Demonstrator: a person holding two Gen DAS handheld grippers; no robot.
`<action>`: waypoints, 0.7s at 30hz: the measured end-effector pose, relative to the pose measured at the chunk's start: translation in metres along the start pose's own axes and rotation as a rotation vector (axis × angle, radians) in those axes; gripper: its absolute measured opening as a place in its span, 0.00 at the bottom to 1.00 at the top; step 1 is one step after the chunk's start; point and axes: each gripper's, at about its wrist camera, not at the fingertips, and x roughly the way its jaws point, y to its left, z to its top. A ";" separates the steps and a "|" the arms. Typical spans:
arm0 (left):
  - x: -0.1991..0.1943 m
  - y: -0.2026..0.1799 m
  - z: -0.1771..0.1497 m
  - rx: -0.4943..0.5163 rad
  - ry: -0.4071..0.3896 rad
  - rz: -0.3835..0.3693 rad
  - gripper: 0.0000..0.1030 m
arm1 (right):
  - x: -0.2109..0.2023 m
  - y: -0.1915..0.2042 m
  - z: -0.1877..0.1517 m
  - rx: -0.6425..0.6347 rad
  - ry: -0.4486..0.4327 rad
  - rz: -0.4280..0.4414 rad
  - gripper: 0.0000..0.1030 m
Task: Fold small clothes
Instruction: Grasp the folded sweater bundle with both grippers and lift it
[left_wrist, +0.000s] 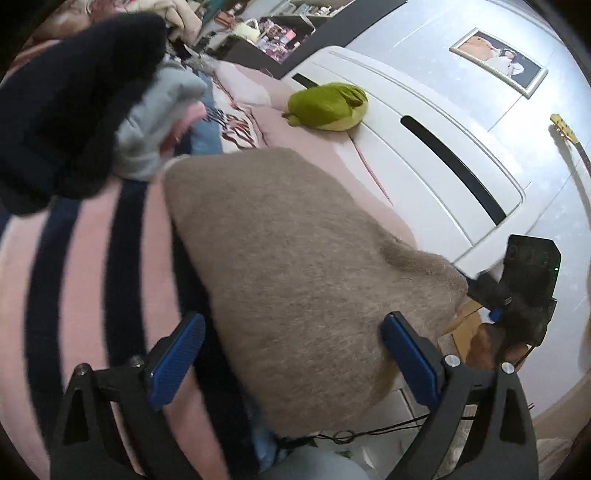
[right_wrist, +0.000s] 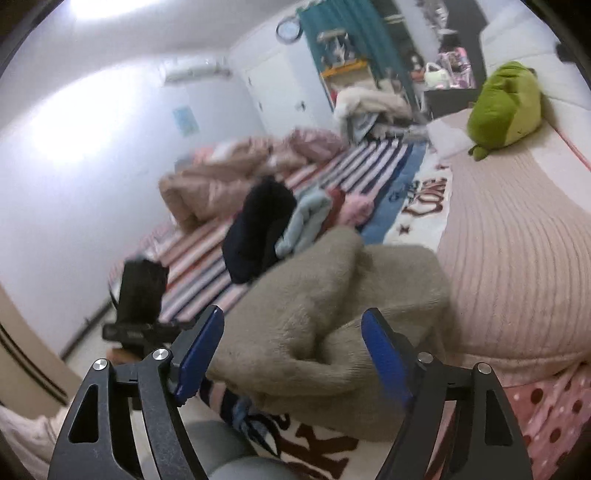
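On the bed (right_wrist: 517, 236) the soft, light beige sweater (left_wrist: 295, 258) lies bunched beside the green plush (left_wrist: 327, 107), best pinched at its edge, both the left gripper (left_wrist: 291, 363) and right gripper (right_wrist: 291, 354) wide open, holding nothing.

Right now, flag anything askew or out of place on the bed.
The tan fuzzy garment lies rumpled and bunched near the bed's edge, unfolded, beside a stack of folded clothes. Both grippers' jaws are open, holding nothing.

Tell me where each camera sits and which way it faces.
Left wrist: on the left gripper, jaws open, facing the tan sweater and white headboard; the right gripper shows.
Right wrist: on the right gripper, jaws open, facing down the bed; the left gripper shows.
Shared: tan sweater, green plush, dark folded clothes.
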 end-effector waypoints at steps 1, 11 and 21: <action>0.003 -0.002 0.000 0.001 0.005 -0.007 0.89 | 0.010 0.001 -0.002 0.000 0.030 -0.039 0.70; 0.013 -0.066 0.033 0.167 -0.042 -0.066 0.75 | -0.028 -0.032 -0.027 0.102 -0.111 -0.187 0.09; 0.031 -0.059 0.034 0.171 0.080 0.102 0.99 | -0.006 -0.076 -0.069 0.203 0.012 -0.260 0.33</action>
